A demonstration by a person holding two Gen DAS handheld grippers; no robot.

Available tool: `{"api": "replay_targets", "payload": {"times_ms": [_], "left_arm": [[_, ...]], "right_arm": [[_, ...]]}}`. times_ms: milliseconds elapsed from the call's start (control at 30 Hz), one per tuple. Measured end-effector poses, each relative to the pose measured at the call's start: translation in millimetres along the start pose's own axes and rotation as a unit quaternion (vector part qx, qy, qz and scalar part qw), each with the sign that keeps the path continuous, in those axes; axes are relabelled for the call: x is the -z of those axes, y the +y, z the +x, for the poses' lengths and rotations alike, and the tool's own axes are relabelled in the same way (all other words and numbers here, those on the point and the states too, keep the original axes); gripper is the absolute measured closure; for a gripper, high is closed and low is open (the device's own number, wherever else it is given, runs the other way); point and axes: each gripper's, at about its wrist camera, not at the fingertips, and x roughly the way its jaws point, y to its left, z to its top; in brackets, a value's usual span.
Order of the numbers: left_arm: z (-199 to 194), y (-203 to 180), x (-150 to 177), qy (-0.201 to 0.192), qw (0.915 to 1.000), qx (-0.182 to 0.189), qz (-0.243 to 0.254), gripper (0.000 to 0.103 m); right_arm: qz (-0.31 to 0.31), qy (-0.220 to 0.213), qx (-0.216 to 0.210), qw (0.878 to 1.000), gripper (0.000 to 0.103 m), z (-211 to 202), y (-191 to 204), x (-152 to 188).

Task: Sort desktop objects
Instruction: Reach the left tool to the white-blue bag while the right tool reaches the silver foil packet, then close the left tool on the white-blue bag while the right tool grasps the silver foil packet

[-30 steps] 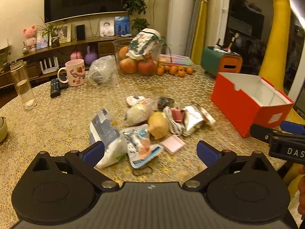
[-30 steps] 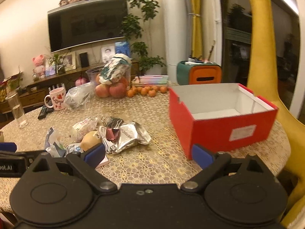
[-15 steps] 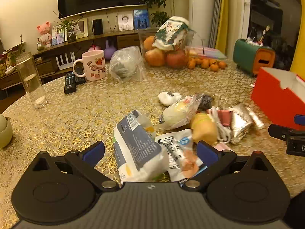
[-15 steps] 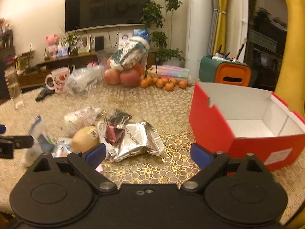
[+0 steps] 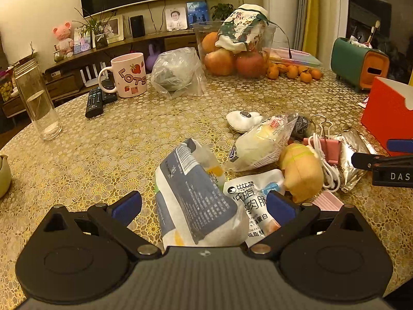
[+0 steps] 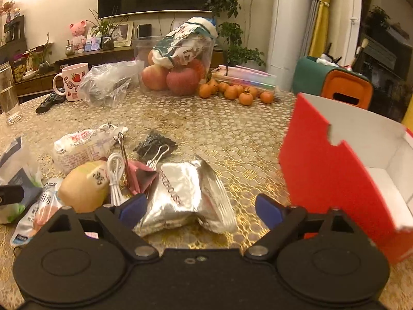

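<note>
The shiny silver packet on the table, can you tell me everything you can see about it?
The silver packet is a crinkly foil pouch, puffed in the middle with flat sealed edges and dark printed letters on top. It lies flat on the gold-patterned table, between the open blue pads of the right tool, which do not press it. Its left edge sits against a pink binder clip and white cable. The red box stands apart, to its right.

pink LOTS mug with strawberries (image 5: 129,75) far ahead-left of hand-held gripper | tall clear glass of water (image 5: 38,103) further left | black remote controls (image 5: 96,99) just beside mug | clear plastic tub of apples and oranges (image 5: 233,49) far ahead | small tangerines (image 6: 236,91) right of tub | green-orange container (image 6: 333,85) far right
</note>
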Motion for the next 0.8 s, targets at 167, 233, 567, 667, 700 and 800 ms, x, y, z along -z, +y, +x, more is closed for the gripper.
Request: {"api": "replay_targets", "payload": {"times_ms": [167, 233, 567, 667, 700, 800], "left_arm": [[10, 1, 1, 0.008, 1.0, -0.005, 0.0, 0.0], [11, 1, 2, 0.007, 0.9999, -0.008, 0.002, 0.002], [18, 6, 4, 0.023, 0.9996, 0.0, -0.014, 0.029], [16, 7, 4, 0.02, 0.9996, 0.004, -0.02, 0.04], [15, 6, 3, 0.019, 0.9996, 0.004, -0.022, 0.041], [12, 6, 3, 0.015, 0.9996, 0.002, -0.023, 0.05]], "right_arm": [[-0.012, 0.015, -0.01, 1.0, 0.012, 18, 1, 2], [-0.008, 0.019, -0.016, 1.0, 0.012, 23, 1, 2], [0.004, 0.023, -0.038, 0.999, 0.019, 30, -2, 3], [0.006, 0.02, -0.04, 0.999, 0.024, 28, -3, 3], [0.005, 0.019, -0.043, 0.999, 0.029, 27, -2, 2], [-0.005, 0.017, -0.045, 0.999, 0.037, 25, 3, 2]]}}
